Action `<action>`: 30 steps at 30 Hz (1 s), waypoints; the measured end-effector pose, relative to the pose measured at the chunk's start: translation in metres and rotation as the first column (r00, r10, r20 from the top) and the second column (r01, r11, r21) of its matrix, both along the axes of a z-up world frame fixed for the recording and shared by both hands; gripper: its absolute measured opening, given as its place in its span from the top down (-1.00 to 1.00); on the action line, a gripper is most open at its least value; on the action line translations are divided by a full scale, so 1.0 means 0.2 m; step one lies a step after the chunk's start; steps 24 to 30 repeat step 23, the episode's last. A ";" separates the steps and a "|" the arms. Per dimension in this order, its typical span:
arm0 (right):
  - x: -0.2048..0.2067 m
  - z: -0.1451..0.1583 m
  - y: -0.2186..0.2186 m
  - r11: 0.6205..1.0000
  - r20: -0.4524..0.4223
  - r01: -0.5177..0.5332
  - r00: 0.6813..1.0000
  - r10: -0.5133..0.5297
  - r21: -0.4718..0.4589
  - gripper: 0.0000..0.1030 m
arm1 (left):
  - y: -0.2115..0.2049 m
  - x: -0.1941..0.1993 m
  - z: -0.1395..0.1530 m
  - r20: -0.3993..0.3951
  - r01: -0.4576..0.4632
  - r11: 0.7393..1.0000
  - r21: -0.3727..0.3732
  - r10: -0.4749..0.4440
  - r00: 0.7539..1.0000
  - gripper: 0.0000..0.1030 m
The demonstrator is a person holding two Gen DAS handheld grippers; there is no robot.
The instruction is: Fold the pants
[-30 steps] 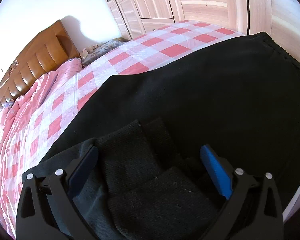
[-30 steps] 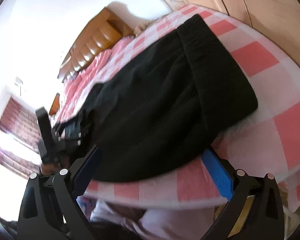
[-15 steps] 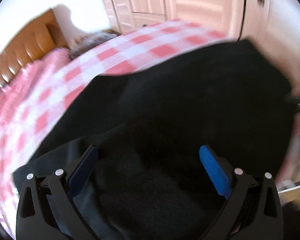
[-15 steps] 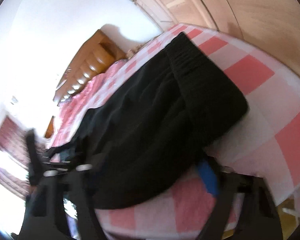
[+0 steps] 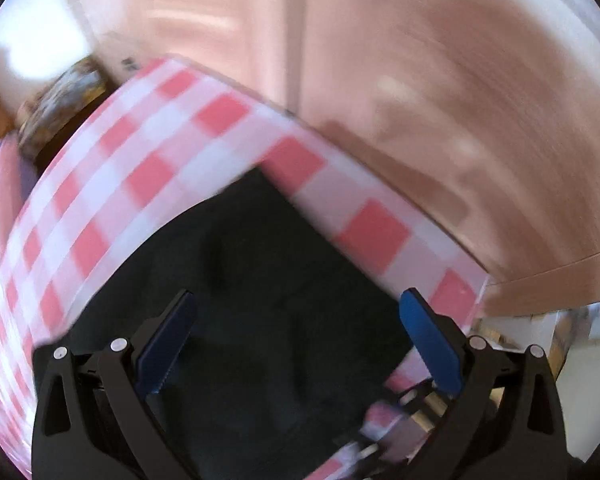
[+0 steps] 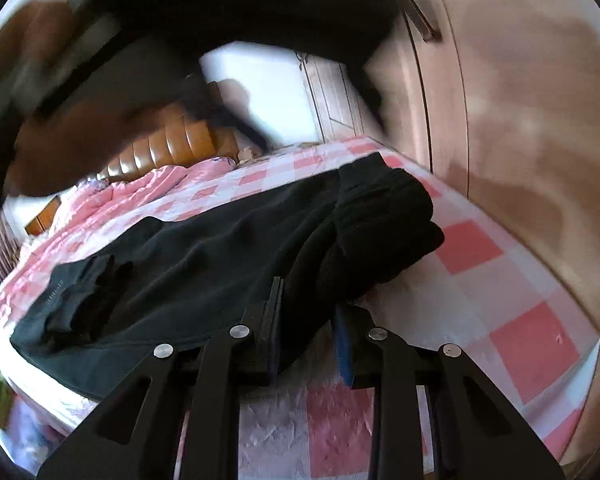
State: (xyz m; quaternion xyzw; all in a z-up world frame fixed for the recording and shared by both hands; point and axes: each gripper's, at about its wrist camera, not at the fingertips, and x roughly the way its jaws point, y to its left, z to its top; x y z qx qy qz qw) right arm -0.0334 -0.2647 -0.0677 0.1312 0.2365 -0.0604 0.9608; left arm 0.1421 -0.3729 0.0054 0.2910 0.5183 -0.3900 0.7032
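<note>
Currently mid-fold, as judged. Black pants (image 6: 204, 252) lie spread across the bed (image 6: 520, 292) with its pink-checked cover, one end bunched into a thick roll near the bed's corner. Right gripper (image 6: 306, 312): jaws nearly closed, pinching the near edge of the pants. Left gripper (image 5: 296, 340): jaws released, wide apart over dark cloth, holding nothing; view blurred. Next move likely calls for carrying the pinched edge over the flat fabric without dragging the rest.
</note>
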 end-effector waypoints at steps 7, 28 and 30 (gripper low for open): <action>0.00 0.02 0.08 0.992 0.019 0.000 1.000 0.002 -0.130 0.46 | -0.30 -0.07 -0.28 0.092 0.044 0.930 0.365 -0.083 0.992 -0.96; -0.09 -0.02 0.01 0.996 0.009 -0.044 0.999 0.043 0.078 -0.92 | -0.10 0.03 -0.22 0.091 0.050 0.923 0.381 -0.092 0.992 0.55; -0.09 -0.02 0.01 0.996 0.009 -0.044 0.999 0.043 0.078 -0.92 | -0.10 0.03 -0.22 0.091 0.050 0.923 0.381 -0.092 0.992 0.55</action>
